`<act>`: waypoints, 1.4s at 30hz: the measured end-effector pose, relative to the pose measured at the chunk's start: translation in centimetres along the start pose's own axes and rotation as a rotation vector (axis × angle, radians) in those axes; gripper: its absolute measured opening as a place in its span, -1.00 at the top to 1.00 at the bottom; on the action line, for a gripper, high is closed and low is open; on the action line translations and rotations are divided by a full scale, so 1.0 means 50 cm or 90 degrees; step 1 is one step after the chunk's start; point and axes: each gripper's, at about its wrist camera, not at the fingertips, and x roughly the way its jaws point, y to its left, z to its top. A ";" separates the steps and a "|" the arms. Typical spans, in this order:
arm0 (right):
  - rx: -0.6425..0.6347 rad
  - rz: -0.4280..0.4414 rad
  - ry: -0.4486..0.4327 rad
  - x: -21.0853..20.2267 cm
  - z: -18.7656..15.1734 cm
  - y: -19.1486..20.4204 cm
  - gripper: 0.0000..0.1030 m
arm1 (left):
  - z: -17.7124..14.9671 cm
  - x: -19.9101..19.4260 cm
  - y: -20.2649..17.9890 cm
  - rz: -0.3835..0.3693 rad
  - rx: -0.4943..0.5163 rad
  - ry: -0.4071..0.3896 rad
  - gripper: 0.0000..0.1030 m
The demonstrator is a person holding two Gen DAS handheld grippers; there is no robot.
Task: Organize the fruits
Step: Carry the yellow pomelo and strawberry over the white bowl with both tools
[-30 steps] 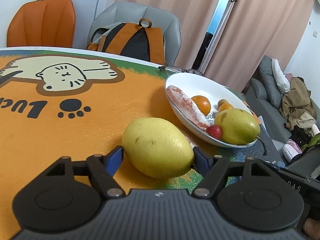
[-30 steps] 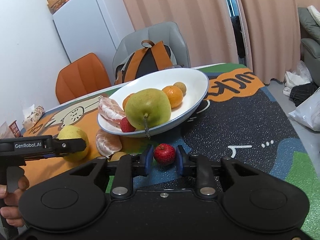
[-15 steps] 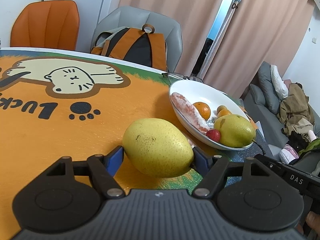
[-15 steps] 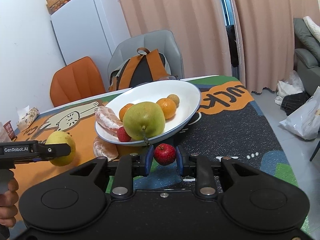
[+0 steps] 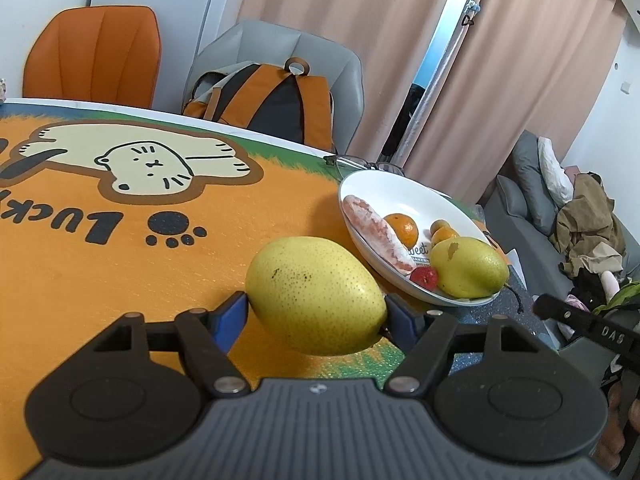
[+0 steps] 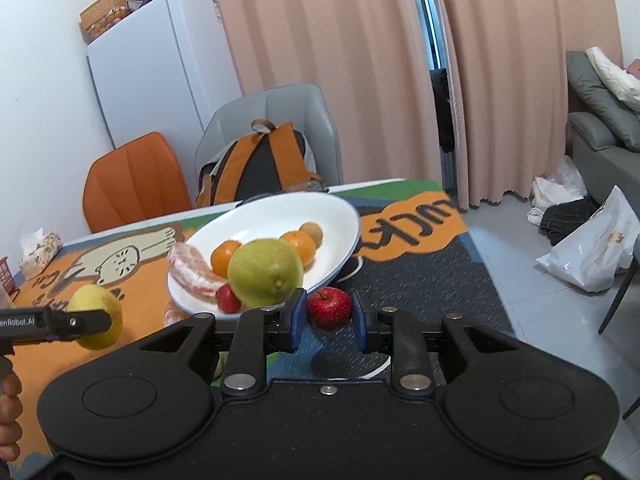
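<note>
A white bowl (image 6: pixel 340 216) sits mid-frame on the mat (image 5: pixel 100 272), holding a green pear (image 6: pixel 265 267). The left gripper (image 5: pixel 316 314) clamps a yellow pear (image 5: pixel 316 300) at lower center; the right gripper (image 6: pixel 329 317) grasps a small red apple (image 6: pixel 329 307).

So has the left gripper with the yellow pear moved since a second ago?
Yes. The left gripper has lifted the yellow pear clear of the mat, judged against the white bowl.

Orange chair (image 5: pixel 92 54) and grey chair (image 5: pixel 280 46) behind the table, an orange-and-black backpack (image 5: pixel 276 102) propped on the grey one. White fridge (image 6: pixel 160 68) against the wall. Pink curtains (image 6: pixel 328 40) drawn. Grey sofa (image 6: pixel 600 120) rightward.
</note>
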 end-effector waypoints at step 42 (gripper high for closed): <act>0.039 0.046 -0.029 0.071 0.064 0.001 0.09 | 0.083 0.021 -0.035 0.001 0.058 -0.024 -0.39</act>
